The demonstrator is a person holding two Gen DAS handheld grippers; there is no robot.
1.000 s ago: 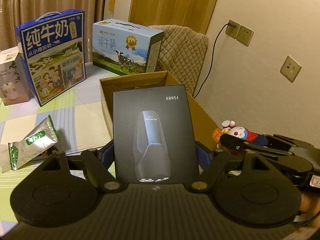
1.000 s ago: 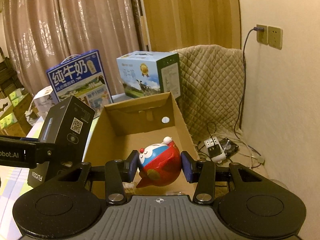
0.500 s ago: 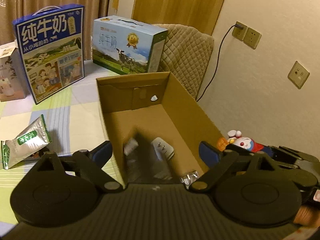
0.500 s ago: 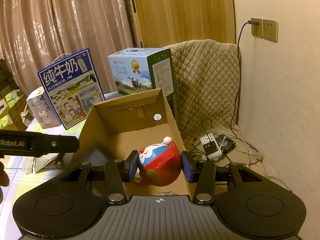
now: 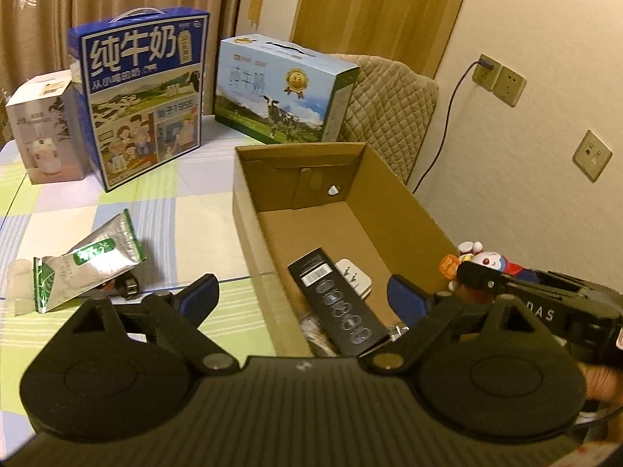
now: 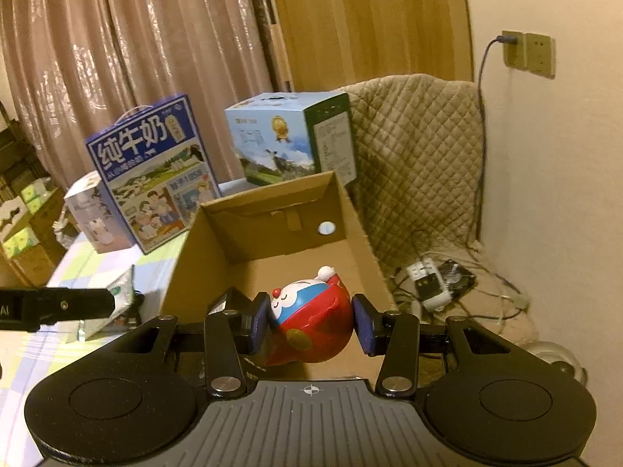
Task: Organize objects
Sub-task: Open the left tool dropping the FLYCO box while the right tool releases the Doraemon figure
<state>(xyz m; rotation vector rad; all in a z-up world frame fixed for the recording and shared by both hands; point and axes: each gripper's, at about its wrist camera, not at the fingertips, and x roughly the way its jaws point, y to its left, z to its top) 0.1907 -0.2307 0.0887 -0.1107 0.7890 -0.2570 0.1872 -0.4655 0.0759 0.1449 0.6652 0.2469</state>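
Note:
An open cardboard box (image 5: pixel 397 190) stands on the checked table (image 5: pixel 187 225). A black shaver box (image 5: pixel 338 307) lies inside it at the near end, beside a white plug adapter (image 5: pixel 356 278). My left gripper (image 5: pixel 303 292) is open and empty above the box's near left wall. My right gripper (image 6: pixel 311 319) is shut on a red and blue Doraemon toy (image 6: pixel 311 323), held over the near end of the box (image 6: pixel 362 233). The toy and right gripper also show in the left wrist view (image 5: pixel 490 262).
Two milk cartons (image 5: pixel 144 109) (image 5: pixel 284 89) and a white box (image 5: pixel 43 128) stand at the table's back. A silver-green pouch (image 5: pixel 85 260) lies left of the box. A quilted chair (image 6: pixel 420 155) and a floor power strip (image 6: pixel 426 282) are on the right.
My left gripper opened and let go of the black shaver box, which dropped into the cardboard box. My right gripper has kept hold of the toy and moved closer over the box.

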